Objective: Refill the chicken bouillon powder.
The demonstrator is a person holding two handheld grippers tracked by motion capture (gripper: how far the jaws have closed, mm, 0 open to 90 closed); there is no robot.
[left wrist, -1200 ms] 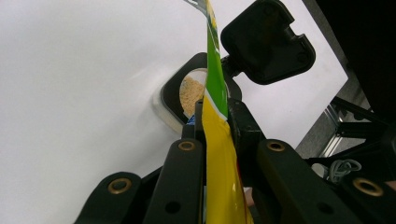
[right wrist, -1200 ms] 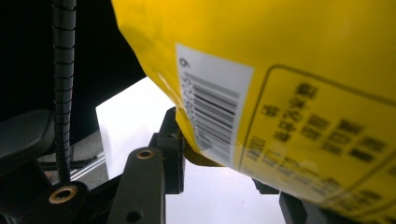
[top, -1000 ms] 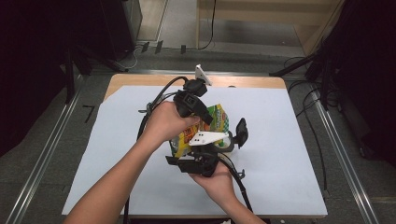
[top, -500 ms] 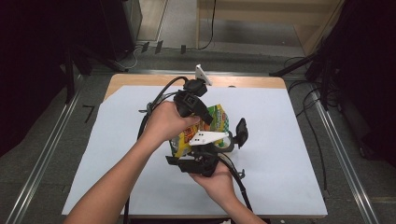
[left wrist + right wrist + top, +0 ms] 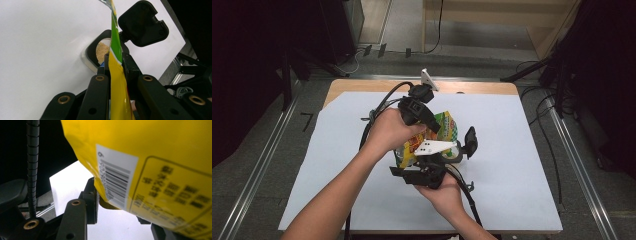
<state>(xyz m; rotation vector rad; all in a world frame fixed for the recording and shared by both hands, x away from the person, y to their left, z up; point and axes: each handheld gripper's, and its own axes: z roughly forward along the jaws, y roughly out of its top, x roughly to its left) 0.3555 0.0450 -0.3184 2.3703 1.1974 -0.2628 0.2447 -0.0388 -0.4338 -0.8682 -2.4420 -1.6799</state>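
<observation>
Gripping the yellow-and-green snack bag [image 5: 447, 127] from above, the left gripper [image 5: 113, 67] has its jaws pinched tight on the bag's thin edge, which rises straight up between them. Just beyond those jaws sits a black container [image 5: 100, 50] of tan crumbs on the white table [image 5: 522, 150], its hinged lid [image 5: 142, 23] open. To the right, the right gripper [image 5: 120, 207] holds the bag's lower corner, barcode side facing, jaws part-way apart around it.
</observation>
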